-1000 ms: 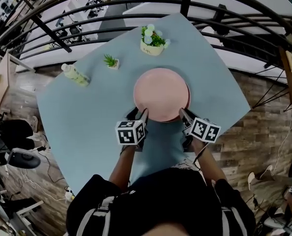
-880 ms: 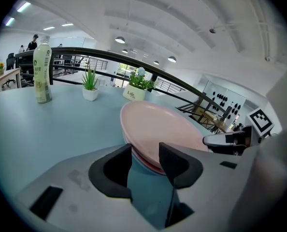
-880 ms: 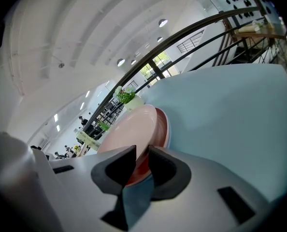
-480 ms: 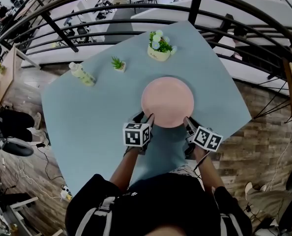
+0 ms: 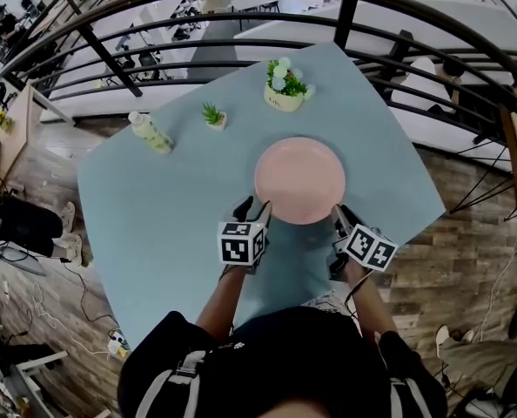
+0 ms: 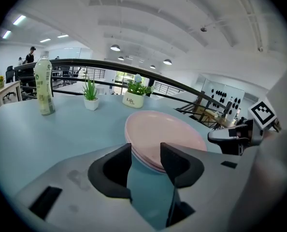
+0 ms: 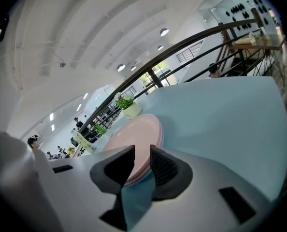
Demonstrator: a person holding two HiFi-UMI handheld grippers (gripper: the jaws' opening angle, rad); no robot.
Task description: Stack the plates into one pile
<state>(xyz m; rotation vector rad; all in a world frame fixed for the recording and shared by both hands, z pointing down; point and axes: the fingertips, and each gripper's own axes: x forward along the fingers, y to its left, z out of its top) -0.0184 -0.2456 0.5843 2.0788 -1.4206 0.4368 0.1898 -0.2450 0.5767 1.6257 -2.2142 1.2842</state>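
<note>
The main risk, judging from how things lie, is a stray nudge. Both tools sit right at the near rim of the pile of pink plates. A jaw that catches that rim could drag the top plate off centre. It could also push the whole pile across the smooth blue tabletop toward the flower pot near the far corner. Nearest the person, the left gripper has its jaws apart, having just been opening. They grip nothing; bare tabletop lies between them, and the pile's rim is right at their tips. The right gripper also has its jaws parted, by a narrower gap, and holds nothing, with the rim showing just past its tips. The pile lies between the two tools and beyond them, around the middle of the tabletop, with at least two rims showing one on the other. Farther off, along the far left edge, stand a small plant and a bottle, well apart from the pile.
</note>
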